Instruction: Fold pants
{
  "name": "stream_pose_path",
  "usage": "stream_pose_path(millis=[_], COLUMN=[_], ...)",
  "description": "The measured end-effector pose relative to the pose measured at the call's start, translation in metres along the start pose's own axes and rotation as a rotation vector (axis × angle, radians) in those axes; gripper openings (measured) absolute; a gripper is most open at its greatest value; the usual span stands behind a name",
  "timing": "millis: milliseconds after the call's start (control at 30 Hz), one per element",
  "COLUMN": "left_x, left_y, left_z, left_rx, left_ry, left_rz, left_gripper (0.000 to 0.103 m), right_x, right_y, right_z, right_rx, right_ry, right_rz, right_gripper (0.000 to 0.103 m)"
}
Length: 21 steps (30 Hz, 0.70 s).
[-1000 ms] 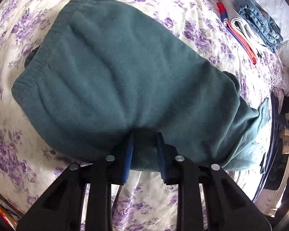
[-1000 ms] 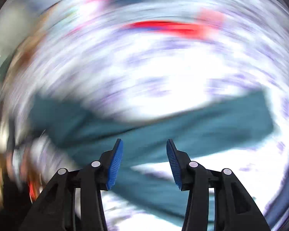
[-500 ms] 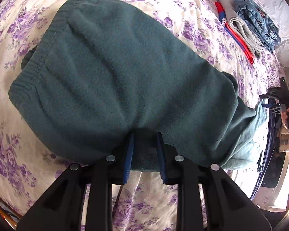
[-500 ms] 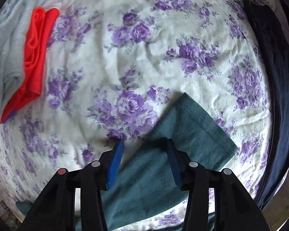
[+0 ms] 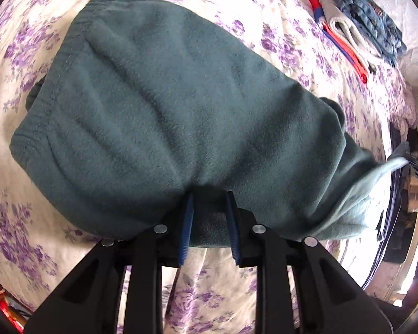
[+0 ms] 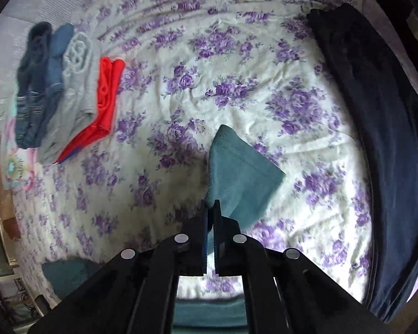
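Dark green fleece pants [image 5: 186,117] lie on a bed sheet with purple flowers, waistband at the left, legs running off to the right. My left gripper [image 5: 209,211] is shut on the near edge of the pants at the crotch area. In the right wrist view, my right gripper [image 6: 210,208] is shut on the edge of a pant leg near its cuff [image 6: 237,172], which is lifted off the sheet. More green fabric [image 6: 67,275] shows at the lower left of that view.
A row of folded clothes, jeans [image 6: 39,83], a grey garment [image 6: 75,89] and a red one [image 6: 106,97], lies at the far side; it also shows in the left wrist view [image 5: 359,25]. A dark navy blanket [image 6: 376,117] runs along the bed's right edge.
My right gripper swung over to the pant leg cuff, closed on it and lifted it. My left gripper kept its hold on the pants and stayed in place.
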<state>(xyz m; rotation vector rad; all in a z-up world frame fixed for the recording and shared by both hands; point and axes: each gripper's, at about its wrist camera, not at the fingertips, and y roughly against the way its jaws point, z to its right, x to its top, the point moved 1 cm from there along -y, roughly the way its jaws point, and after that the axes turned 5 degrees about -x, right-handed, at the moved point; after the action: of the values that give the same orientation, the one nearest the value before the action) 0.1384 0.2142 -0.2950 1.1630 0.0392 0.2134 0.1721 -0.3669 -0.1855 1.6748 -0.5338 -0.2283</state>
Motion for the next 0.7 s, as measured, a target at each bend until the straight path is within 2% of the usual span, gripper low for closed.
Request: stream_pose_path(millis=[67, 167, 233, 300, 367, 433, 533, 600, 700], left_x=[0.002, 0.004, 0.007, 0.009, 0.011, 0.012, 0.012, 0.011, 0.01], left_y=[0.0, 0.001, 0.001, 0.0, -0.001, -0.001, -0.002, -0.002, -0.003], left_z=[0.001, -0.001, -0.005, -0.01, -0.012, -0.011, -0.007, -0.005, 0.001], left_rx=[0.002, -0.018, -0.035, -0.043, -0.049, -0.043, -0.013, 0.0, 0.012], left_ry=[-0.039, -0.082, -0.092, -0.084, -0.068, -0.066, -0.089, -0.091, -0.081], left_rz=[-0.032, -0.068, -0.086, -0.097, -0.108, -0.115, -0.124, -0.125, -0.115], left_gripper=[0.023, 0.022, 0.019, 0.016, 0.015, 0.014, 0.014, 0.014, 0.014], right_x=[-0.023, -0.071, -0.116, -0.156, -0.183, -0.196, -0.197, -0.196, -0.2], right_y=[0.023, 0.034, 0.017, -0.017, -0.045, -0.06, -0.056, -0.052, -0.04], right_z=[0.01, 0.052, 0.079, 0.106, 0.13, 0.147, 0.15, 0.151, 0.15], right_rx=[0.04, 0.069, 0.063, 0.073, 0.106, 0.197, 0.247, 0.255, 0.193], right_ry=[-0.022, -0.07, -0.116, -0.179, -0.253, -0.317, -0.303, -0.277, -0.218], right_rz=[0.029, 0.032, -0.004, -0.055, -0.082, -0.047, -0.025, -0.042, -0.07], right_gripper=[0.003, 0.003, 0.003, 0.003, 0.003, 0.003, 0.005, 0.012, 0.022])
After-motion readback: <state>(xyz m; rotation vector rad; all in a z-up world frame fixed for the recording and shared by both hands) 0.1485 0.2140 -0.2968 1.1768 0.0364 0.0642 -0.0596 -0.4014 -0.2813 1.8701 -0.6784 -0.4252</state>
